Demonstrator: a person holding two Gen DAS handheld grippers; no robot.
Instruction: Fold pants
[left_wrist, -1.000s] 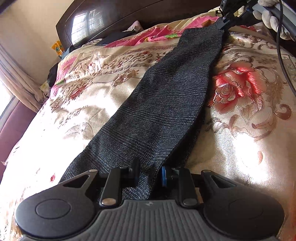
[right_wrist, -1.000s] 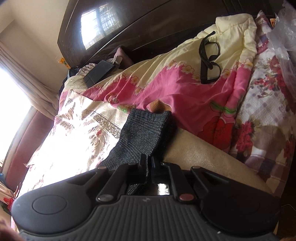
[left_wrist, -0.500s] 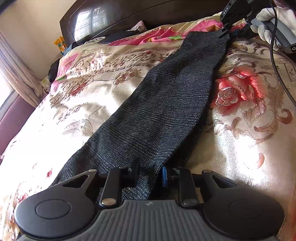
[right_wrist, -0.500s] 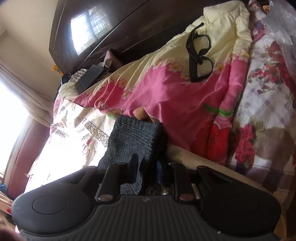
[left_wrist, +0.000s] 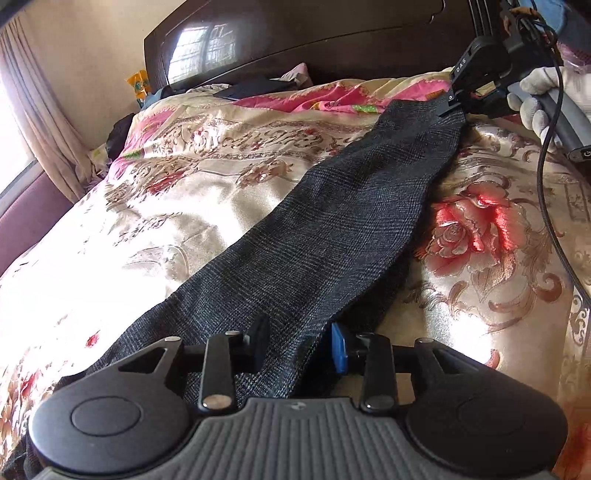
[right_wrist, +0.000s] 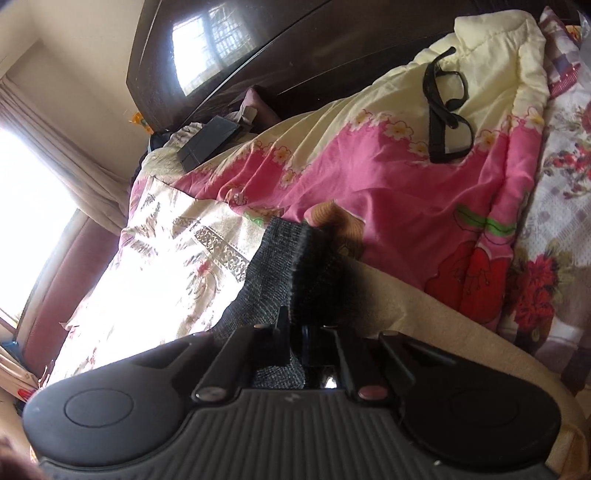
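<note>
Dark grey checked pants (left_wrist: 332, 236) lie stretched in a long strip across the floral bedspread (left_wrist: 184, 221). My left gripper (left_wrist: 299, 345) is shut on the near end of the pants. My right gripper (left_wrist: 448, 105) shows at the far end in the left wrist view, shut on the other end. In the right wrist view the right gripper (right_wrist: 295, 334) pinches the pants (right_wrist: 277, 254), whose edge stands up a little above the bed.
A pink and cream quilt (right_wrist: 369, 177) lies bunched at the dark headboard (right_wrist: 258, 55). Black glasses (right_wrist: 447, 110) lie on it. A dark flat box (right_wrist: 207, 142) lies near the pillows. A curtain (left_wrist: 40, 122) and window are at left. A cable (left_wrist: 546, 177) hangs at right.
The right gripper has lifted the far end of the pants slightly and shifted right. The left gripper has stayed shut on the near end while its view tilted upward.
</note>
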